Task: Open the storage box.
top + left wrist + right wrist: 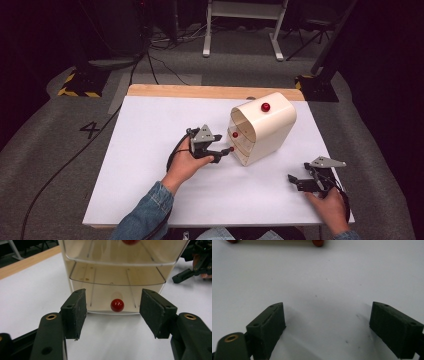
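Drawer unit [262, 127] w/ red knob [117, 305] between left gripper [113, 312] jaws, prob. untouched.

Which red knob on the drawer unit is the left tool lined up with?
The lowest red knob, on the bottom drawer. It sits level between the left tool's open jaws; another knob sits higher.

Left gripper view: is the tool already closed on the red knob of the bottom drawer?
No, the tool is open, and the red knob sits apart beyond it.

In the left gripper view, the drawer unit [117, 270] was cut off by the top edge. In the right gripper view, two red knobs [318, 242] were clipped likewise.
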A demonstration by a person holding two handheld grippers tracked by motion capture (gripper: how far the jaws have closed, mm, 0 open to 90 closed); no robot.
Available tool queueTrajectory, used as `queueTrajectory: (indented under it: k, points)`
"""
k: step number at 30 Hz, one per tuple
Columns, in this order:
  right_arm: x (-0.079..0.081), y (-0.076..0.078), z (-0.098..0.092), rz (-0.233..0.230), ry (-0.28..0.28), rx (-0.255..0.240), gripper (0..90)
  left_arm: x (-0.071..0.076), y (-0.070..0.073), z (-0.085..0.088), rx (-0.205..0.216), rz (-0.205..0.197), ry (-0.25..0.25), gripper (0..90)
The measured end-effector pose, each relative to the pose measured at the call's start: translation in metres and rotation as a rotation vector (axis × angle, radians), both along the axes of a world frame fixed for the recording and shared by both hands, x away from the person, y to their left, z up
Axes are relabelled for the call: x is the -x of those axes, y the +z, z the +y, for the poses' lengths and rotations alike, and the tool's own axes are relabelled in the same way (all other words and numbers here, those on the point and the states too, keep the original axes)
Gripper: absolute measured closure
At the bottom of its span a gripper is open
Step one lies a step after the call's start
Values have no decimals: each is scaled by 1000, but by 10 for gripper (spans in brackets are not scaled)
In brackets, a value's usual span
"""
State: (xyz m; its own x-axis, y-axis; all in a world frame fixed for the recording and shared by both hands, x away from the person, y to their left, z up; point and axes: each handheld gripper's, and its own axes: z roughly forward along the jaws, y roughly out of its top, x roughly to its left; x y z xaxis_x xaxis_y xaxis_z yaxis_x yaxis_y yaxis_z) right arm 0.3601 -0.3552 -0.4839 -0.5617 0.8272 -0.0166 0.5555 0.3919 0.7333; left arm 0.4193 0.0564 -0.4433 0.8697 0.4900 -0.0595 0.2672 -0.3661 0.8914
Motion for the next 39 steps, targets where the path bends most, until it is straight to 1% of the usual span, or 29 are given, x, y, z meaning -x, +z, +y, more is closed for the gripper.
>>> queueTrajectory:
  k: [2,3,5,6,9,10,11,13,14,15,17,18,19,20,22,24,25,27,29,30,31,33,34,35,37,39]
  points:
    - [0,0,0,0,0,0,133,-1,-6,-5,-8,6,-17,393]
    - [0,0,0,0,0,0,133,-1,-8,-7,-7,10,-19,410]
    - [0,0,0,0,0,0,133,-2,-13,-12,-4,18,-24,411]
    - [0,0,0,0,0,0,133,-2,-16,-14,-3,26,-27,442]
    - [0,0,0,0,0,0,133,-4,-22,-18,-1,40,-30,468]
    - [0,0,0,0,0,0,133,-5,-24,-20,-4,46,-30,494]
    - [0,0,0,0,0,0,133,-5,-26,-21,-15,50,-30,494]
    - [0,0,0,0,0,0,133,-6,-28,-22,-40,46,-18,543]
    - [0,0,0,0,0,0,133,-6,-28,-23,-49,46,-13,601]
    - [0,0,0,0,0,0,133,-6,-28,-22,-59,50,-12,601]
    - [0,0,0,0,0,0,133,-7,-29,-22,-59,51,-3,658]
    - [0,0,0,0,0,0,133,-6,-28,-22,-53,61,-6,704]
    - [0,0,0,0,0,0,133,-6,-28,-22,-51,62,-7,722]
    - [0,0,0,0,0,0,134,-6,-28,-22,-57,56,-6,731]
    - [0,0,0,0,0,0,133,-5,-27,-22,-60,58,-3,731]
    - [0,0,0,0,0,0,133,-6,-28,-22,-42,65,-6,727]
    - [0,0,0,0,0,0,133,-6,-27,-21,-40,68,-3,703]
    - [0,0,0,0,0,0,133,-6,-26,-21,-28,76,-7,695]
    - [0,0,0,0,0,-1,133,-6,-25,-21,-33,67,-4,705]
    - [0,0,0,0,0,0,133,-6,-24,-21,-41,58,-3,725]
    - [0,0,0,0,0,1,133,-6,-24,-21,-41,61,-3,733]
    - [0,0,0,0,0,0,133,-6,-23,-22,-50,56,-4,738]
    - [0,0,0,0,0,0,133,-5,-23,-22,-61,43,-5,739]
    - [0,0,0,0,0,0,133,-5,-23,-22,-64,41,-7,739]
    - [0,0,0,0,0,0,133,-5,-23,-22,-57,46,-8,740]
    - [0,0,0,0,0,0,133,-4,-22,-21,-59,44,-9,741]
